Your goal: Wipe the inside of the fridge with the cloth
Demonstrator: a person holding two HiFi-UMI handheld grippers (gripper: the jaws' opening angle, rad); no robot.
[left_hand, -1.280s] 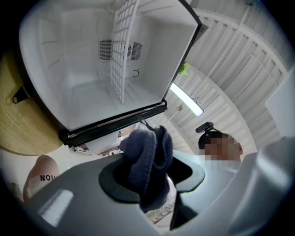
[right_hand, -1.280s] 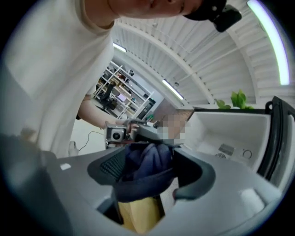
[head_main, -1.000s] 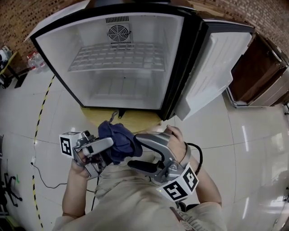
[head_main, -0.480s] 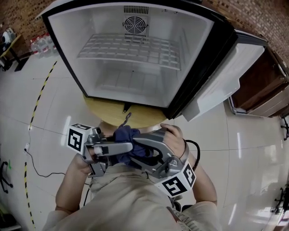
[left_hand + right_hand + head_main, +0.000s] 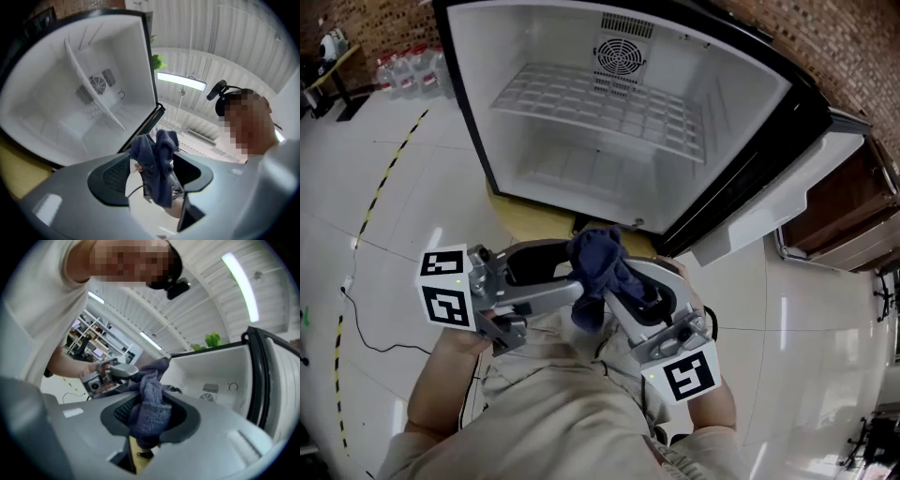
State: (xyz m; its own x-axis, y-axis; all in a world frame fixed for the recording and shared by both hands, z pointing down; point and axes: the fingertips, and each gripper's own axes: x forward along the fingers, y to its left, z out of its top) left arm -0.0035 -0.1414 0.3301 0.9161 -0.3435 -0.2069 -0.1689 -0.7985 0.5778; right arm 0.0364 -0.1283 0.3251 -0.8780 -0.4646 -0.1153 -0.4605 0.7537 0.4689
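Note:
The dark blue cloth (image 5: 598, 270) hangs bunched between my two grippers, in front of the open fridge (image 5: 478, 112). My right gripper (image 5: 615, 279) is shut on the cloth (image 5: 150, 411); its jaws have just been closing around it. My left gripper (image 5: 572, 267) is open; its jaws have just been opening. In the left gripper view the cloth (image 5: 157, 164) dangles in the wide gap with neither pad pressing on it. The fridge's white inside holds a wire shelf (image 5: 600, 98) and a round fan grille (image 5: 621, 54) on the back wall.
The fridge door (image 5: 769, 220) stands swung open to the right. The fridge sits on a round yellow wooden top (image 5: 530, 217). A wooden cabinet (image 5: 862, 202) stands at the right, water bottles (image 5: 405, 66) at the back left, and a cable (image 5: 366, 342) lies on the tiled floor.
The cloth has passed from the left gripper to the right: the left jaws opened and the right jaws closed on it. Both grippers rolled, and the fridge now sits further right in the head view.

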